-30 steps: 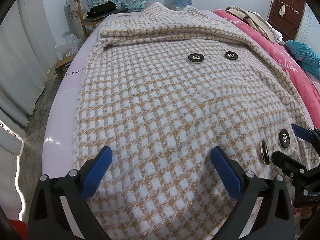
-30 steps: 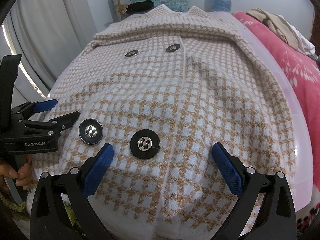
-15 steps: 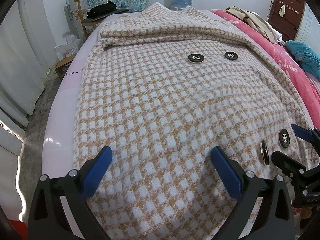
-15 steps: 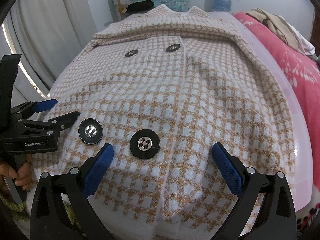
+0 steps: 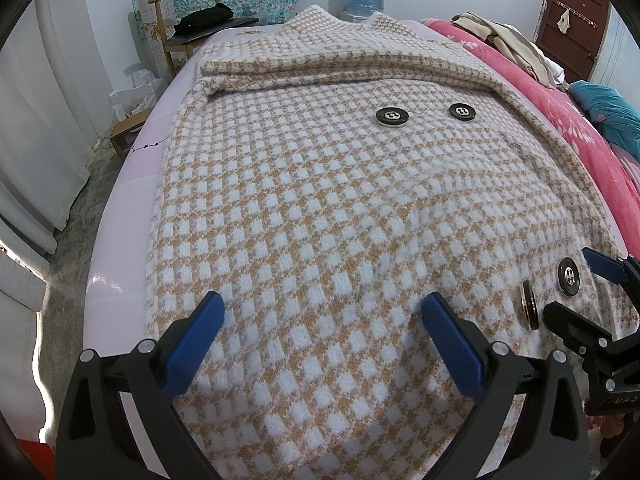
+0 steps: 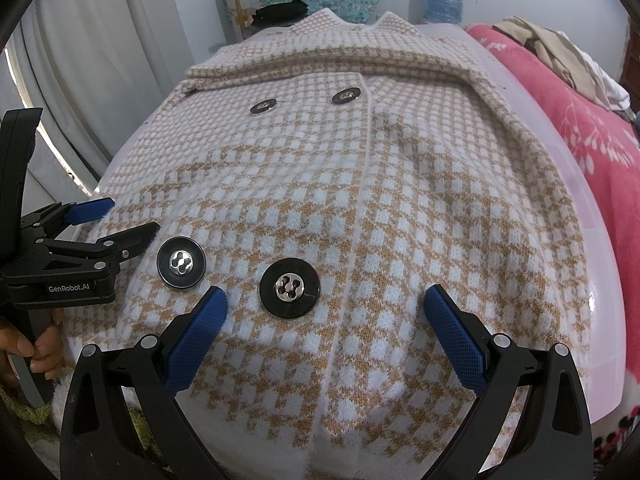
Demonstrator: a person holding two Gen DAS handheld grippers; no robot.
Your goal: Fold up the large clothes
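Both hand-held grippers spread wide over the coat's hem end.

My left hand-held gripper hovers with fingers apart and nothing between them, above the near edge of the coat; my right hand-held gripper is likewise agape, one big button just ahead between its blue pads. The coat lies flat, front up, on a pale pink worktop, long axis running straight away from me, collar at the far end. Its nearest hem drops out of sight below my fingers. A pink blanket lies beside it on the right.
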